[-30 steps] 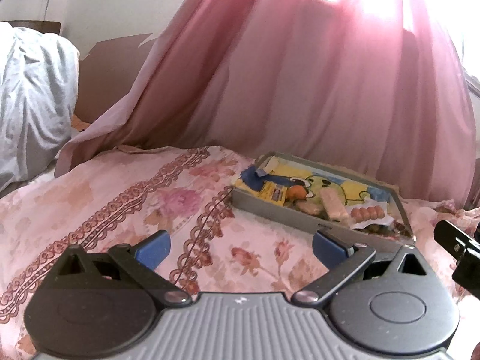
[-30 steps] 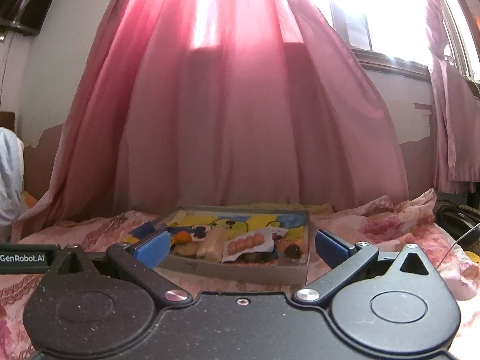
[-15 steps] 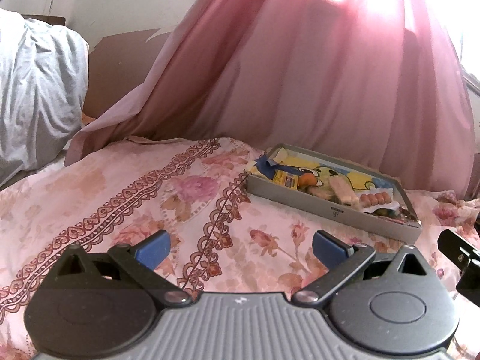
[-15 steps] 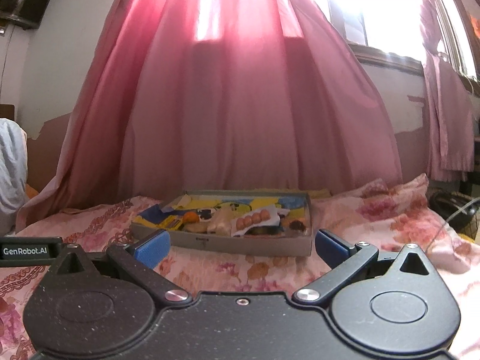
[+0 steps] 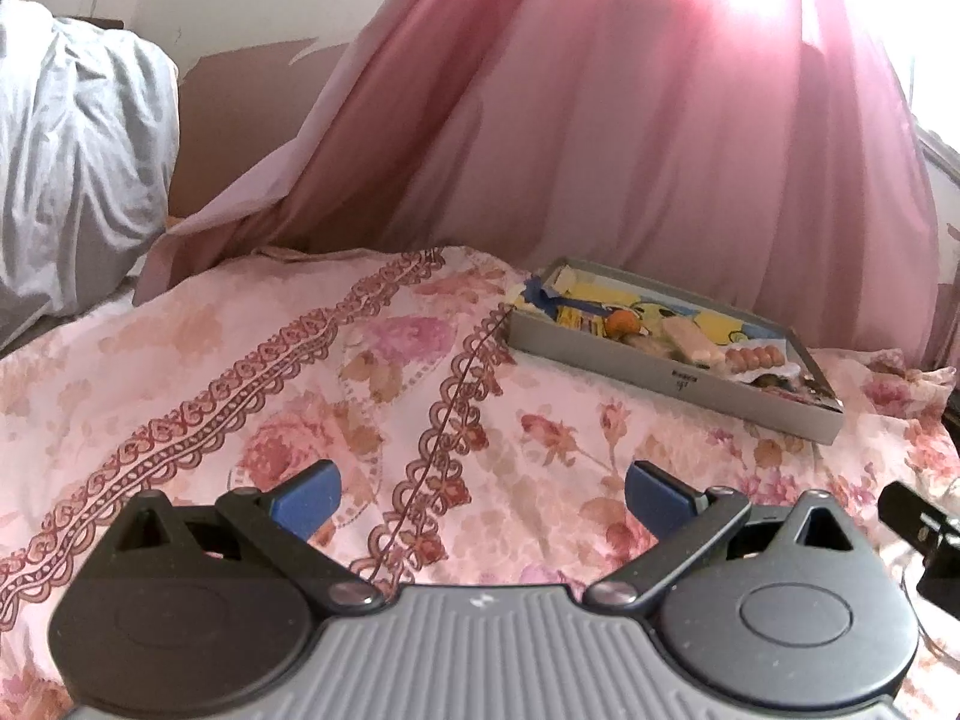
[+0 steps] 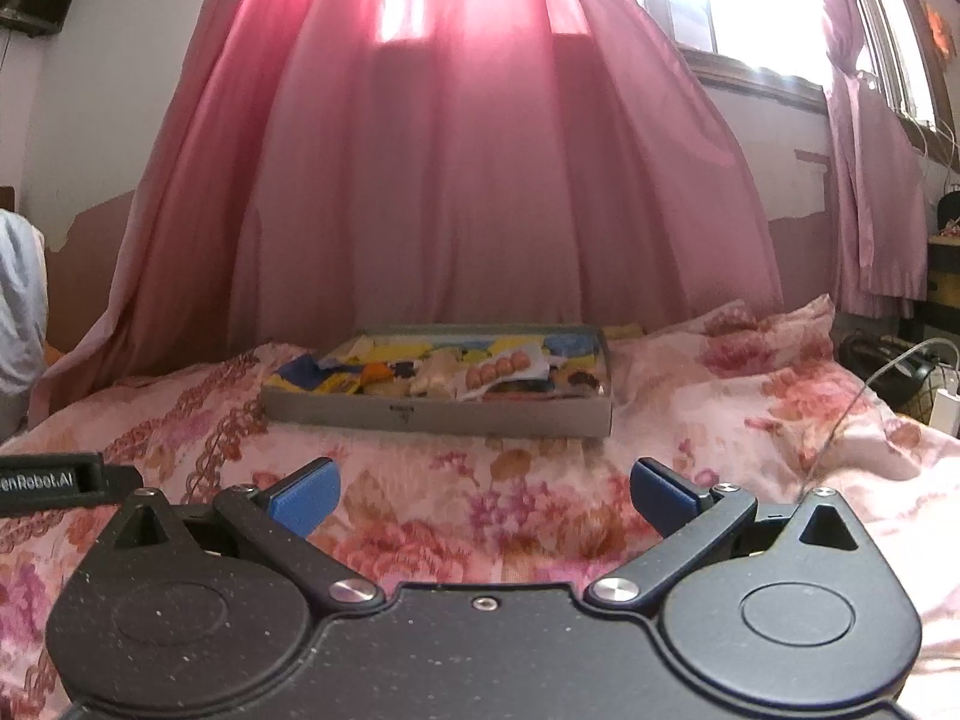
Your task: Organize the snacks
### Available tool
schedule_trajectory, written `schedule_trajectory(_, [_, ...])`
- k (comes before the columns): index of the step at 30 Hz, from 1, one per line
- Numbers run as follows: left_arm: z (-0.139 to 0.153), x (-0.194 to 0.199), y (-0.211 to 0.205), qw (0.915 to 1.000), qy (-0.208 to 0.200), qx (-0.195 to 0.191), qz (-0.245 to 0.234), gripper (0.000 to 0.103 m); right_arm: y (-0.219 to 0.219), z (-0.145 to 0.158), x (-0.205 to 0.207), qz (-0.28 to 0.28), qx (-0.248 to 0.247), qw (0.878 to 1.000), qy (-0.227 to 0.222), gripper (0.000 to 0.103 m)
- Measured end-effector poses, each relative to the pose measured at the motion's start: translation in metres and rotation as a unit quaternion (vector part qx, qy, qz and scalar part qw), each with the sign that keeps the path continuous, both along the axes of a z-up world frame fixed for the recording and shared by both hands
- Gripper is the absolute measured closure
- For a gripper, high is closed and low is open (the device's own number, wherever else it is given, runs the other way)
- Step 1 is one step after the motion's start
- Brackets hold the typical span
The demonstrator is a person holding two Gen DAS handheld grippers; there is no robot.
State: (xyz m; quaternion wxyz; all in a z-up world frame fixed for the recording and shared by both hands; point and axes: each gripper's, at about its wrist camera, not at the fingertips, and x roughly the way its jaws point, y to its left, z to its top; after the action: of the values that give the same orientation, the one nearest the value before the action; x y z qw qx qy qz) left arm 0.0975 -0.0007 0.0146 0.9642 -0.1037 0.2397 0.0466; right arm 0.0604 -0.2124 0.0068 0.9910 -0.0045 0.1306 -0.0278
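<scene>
The snacks lie all inside the grey tray on the flowered bedspread. Both the left gripper and the right gripper are well short of the tray, fingers spread and holding nothing. The sorting seems nearly finished.

The snacks packed in the shallow grey box overlap and are too small to name beyond one wrapper printed with a row of orange rounds (its lettering unreadable), and the box wall's small dark mark is illegible.
</scene>
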Motion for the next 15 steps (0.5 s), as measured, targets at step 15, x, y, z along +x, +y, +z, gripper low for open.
schedule_trajectory(15, [-0.010,-0.016,-0.002,0.9983,-0.018,0.042,-0.036,0.000,0.008,-0.017,-0.014,-0.006,0.002,1.000,0.024,0.001])
